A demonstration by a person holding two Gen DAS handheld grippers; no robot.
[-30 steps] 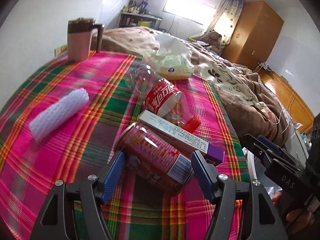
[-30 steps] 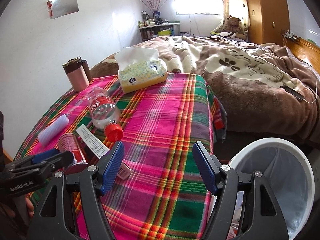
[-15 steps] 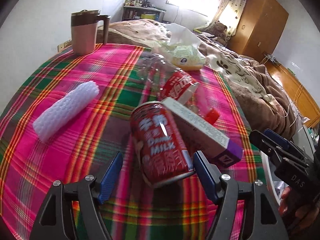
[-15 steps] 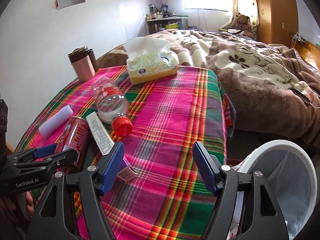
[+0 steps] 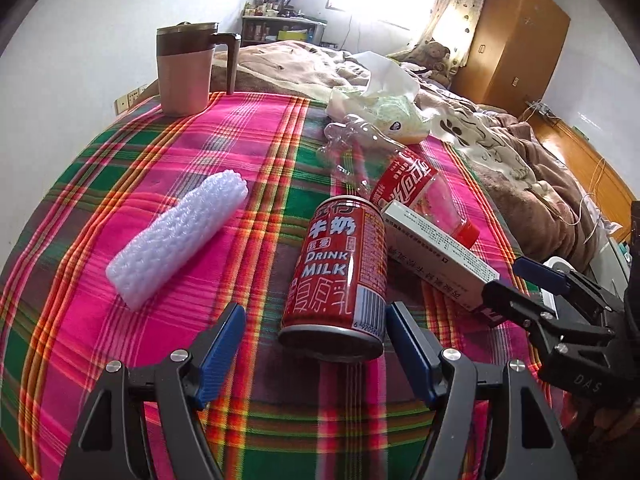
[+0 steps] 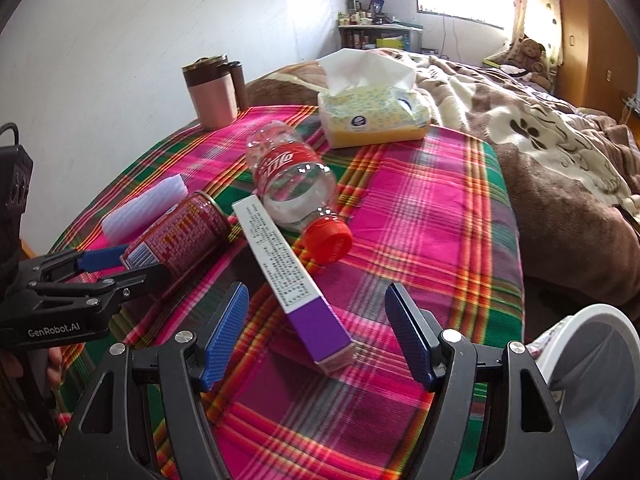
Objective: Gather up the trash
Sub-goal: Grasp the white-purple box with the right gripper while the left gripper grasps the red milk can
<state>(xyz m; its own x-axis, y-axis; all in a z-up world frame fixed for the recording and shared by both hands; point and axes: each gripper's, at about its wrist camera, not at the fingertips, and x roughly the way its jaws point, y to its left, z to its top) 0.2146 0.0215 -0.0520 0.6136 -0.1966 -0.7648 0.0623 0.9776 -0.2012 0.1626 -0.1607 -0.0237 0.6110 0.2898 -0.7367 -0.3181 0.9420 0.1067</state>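
The red milk can [image 5: 338, 276] lies on its side on the plaid tablecloth [image 5: 100, 208], its base between the spread fingers of the left gripper [image 5: 314, 354], not pinched. The right gripper [image 6: 316, 336], also spread, straddles the purple end of the long carton [image 6: 292, 276], which rests against the can and the plastic bottle [image 6: 296, 192].

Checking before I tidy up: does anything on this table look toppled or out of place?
Yes. The red milk can and the red-capped plastic bottle both lie on their sides, with a long white-and-purple box between them.
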